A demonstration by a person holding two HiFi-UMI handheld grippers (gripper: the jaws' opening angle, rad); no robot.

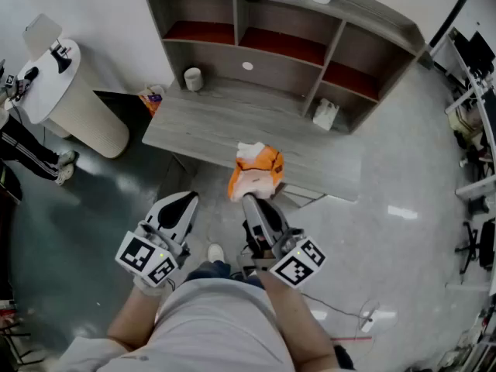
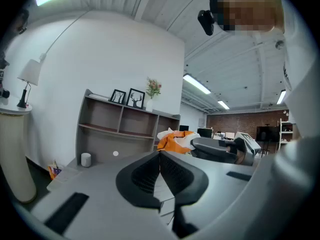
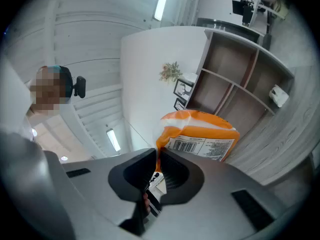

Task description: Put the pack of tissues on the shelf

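Grey wooden shelf unit (image 1: 364,45) with open compartments stands straight ahead, beyond its grey worktop (image 1: 225,122). Over the worktop's near edge hangs the orange-and-white plastic pack of tissues (image 1: 256,173), its wrapper edge pinched in the closed right tool (image 1: 249,204). The left tool (image 1: 189,199), closed and empty, hovers alongside.

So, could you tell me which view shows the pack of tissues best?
The right gripper view: the pack of tissues is close, barcode visible, pinched in the right gripper. The head view shows it small from above; the left gripper view, distant, partly hidden.
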